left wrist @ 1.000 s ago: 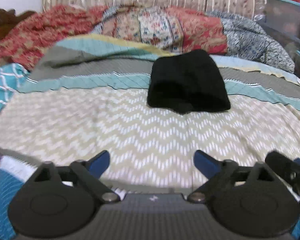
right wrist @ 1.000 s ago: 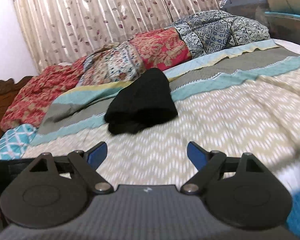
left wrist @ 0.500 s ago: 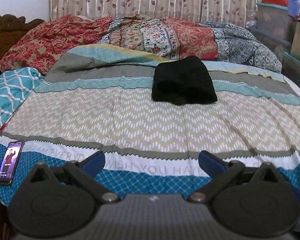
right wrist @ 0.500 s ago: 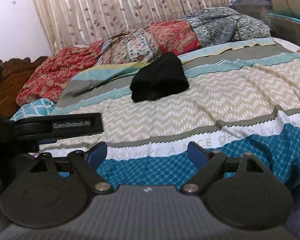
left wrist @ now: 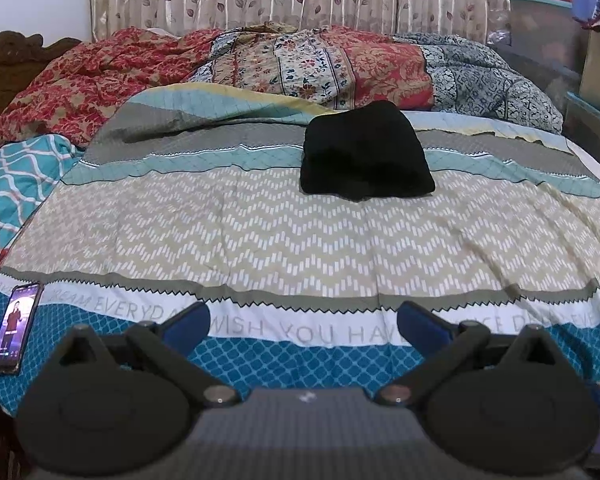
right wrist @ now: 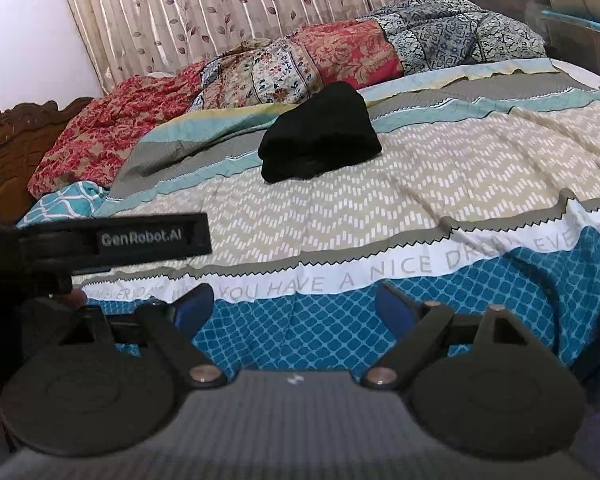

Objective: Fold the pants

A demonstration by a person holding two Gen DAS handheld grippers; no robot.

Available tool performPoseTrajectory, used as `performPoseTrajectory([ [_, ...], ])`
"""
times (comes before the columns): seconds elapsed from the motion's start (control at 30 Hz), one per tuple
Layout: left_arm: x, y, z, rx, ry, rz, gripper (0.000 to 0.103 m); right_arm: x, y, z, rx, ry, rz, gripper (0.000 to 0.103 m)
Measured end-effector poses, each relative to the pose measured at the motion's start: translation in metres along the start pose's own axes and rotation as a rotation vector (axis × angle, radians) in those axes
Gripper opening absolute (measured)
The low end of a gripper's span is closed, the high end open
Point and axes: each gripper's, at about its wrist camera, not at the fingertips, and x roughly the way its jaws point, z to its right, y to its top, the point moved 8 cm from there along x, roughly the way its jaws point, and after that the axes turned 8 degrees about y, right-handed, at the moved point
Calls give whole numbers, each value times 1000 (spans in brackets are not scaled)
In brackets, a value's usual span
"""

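Observation:
The black pants (left wrist: pixel 366 150) lie folded into a compact bundle on the patterned bedspread (left wrist: pixel 300 240), toward the far side of the bed. They also show in the right wrist view (right wrist: pixel 320 136). My left gripper (left wrist: pixel 303 322) is open and empty, held back near the bed's front edge, far from the pants. My right gripper (right wrist: pixel 294 300) is open and empty, also held back at the front edge. The left gripper's body (right wrist: pixel 112 238) shows at the left of the right wrist view.
A phone (left wrist: pixel 16 328) with a lit screen lies at the bed's front left corner. Crumpled floral quilts (left wrist: pixel 300 60) are piled along the far side by the curtain. A wooden headboard (right wrist: pixel 16 136) stands at the left. Plastic storage boxes (left wrist: pixel 548 20) stand at the right.
Both grippers have pulled back from the pants toward the bed's front edge. The folded pants stay where they lay. The phone and blue border have come into view.

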Motion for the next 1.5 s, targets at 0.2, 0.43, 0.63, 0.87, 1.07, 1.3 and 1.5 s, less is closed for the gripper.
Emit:
performPoseTrajectory([
  [0.2, 9, -2, 1, 17, 29, -16, 103, 5, 1, 5, 15, -17, 2, 89],
  [0.43, 16, -5, -1, 28, 50, -17, 103, 10, -2, 8, 45, -33, -8, 89],
  [0.63, 19, -8, -1, 37, 45, -23, 103, 11, -2, 8, 48, -41, -9, 89],
  [0.87, 15, -5, -5, 22, 40, -13, 103, 10, 1, 12, 66, -65, 9, 89],
  [1.07, 5, -2, 1, 16, 17, 3, 103, 0, 7, 29, 118, -94, 46, 89],
  [1.3, -5, 0, 11, 46, 36, 39, 103, -8, 11, 33, 135, -98, 80, 89],
  [1.5, -7, 1, 14, 81, 79, 63, 103, -8, 12, 36, 149, -101, 91, 89],
])
